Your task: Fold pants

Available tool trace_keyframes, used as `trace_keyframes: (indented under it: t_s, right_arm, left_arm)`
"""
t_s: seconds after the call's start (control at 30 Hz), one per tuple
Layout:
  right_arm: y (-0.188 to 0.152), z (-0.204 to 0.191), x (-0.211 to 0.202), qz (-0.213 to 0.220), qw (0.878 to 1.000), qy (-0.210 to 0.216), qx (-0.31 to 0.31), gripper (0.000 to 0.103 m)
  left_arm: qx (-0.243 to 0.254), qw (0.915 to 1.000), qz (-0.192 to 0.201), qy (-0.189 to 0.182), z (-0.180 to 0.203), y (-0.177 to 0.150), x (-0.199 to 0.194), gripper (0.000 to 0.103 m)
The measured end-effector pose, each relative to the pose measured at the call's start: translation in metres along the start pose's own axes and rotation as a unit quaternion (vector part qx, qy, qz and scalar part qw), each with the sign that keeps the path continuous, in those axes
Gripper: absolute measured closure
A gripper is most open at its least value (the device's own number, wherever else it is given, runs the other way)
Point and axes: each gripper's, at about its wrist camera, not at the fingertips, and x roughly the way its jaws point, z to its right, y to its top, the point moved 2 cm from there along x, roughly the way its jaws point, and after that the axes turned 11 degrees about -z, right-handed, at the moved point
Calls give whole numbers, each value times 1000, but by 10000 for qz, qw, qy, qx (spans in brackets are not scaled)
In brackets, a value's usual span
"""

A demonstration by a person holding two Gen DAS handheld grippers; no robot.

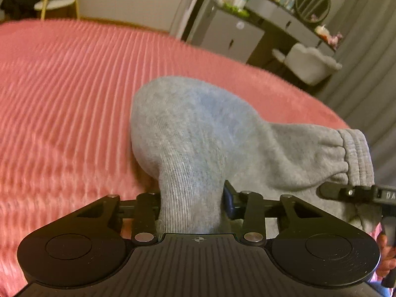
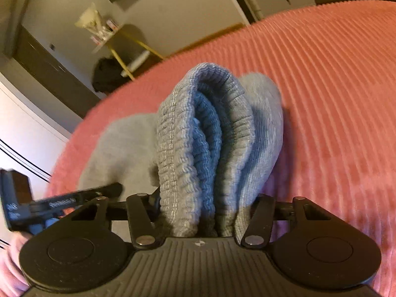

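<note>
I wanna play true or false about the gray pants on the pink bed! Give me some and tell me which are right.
1. Both grippers are pinching the gray pants. True: the left gripper and the right gripper are each shut on fabric.
2. The blanket is blue. False: it is pink and ribbed.
3. The right gripper holds a ribbed elastic band bunched in layers. True.
4. The pants lie flat and neatly folded. False: they are bunched and lifted up in the grippers.
5. The left gripper is empty. False: gray fabric is clamped in it.
</note>
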Motion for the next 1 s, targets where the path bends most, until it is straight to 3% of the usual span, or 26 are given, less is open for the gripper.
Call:
trace_keyframes:
  t_s: [0.13,0.17,0.23,0.3,0.33,0.4,0.43,0.47,0.6,0.8,0.93,1.0]
  right_arm:
    - [27,-7,-19,321,9993,166,46,50]
    - [35,-7,-23,403,9991,115,53,50]
    - [50,-2,-28,474,9985,74,260,43]
    - [64,9,-35,597,9965,-182,552,29]
    - [67,12,-41,745,9934,-578,653,28]
    - [60,12,-56,1098,9870,-973,649,24]
    - [54,12,-62,1127,9868,-953,673,24]
    - [44,13,-68,1127,9875,-794,763,24]
    - [4,23,-65,947,9878,-188,1222,24]
    - [-20,46,-28,703,9722,446,2187,26]
    - [-24,54,-14,913,9568,415,2728,27]
    - [-21,49,-10,973,9574,190,2713,47]
  left_arm:
    - [-317,9987,214,-322,-1,23,-12,64]
    - [-423,9984,227,-307,-2,30,-10,60]
    - [-560,9978,278,202,-5,39,-4,47]
    - [-752,9883,315,1292,-9,43,0,50]
    - [-758,9847,322,1533,-12,41,-1,50]
    - [-746,9889,385,1223,-15,29,-9,43]
    - [-796,9913,386,978,-17,22,-12,39]
    - [-936,9920,407,741,-20,10,-16,34]
    - [-1441,9889,340,106,-32,-31,-27,33]
    - [-2017,9789,274,-199,-40,-61,-23,33]
    - [-2004,9791,346,-33,-35,-69,-23,33]
    - [-1913,9807,393,56,-31,-66,-24,32]
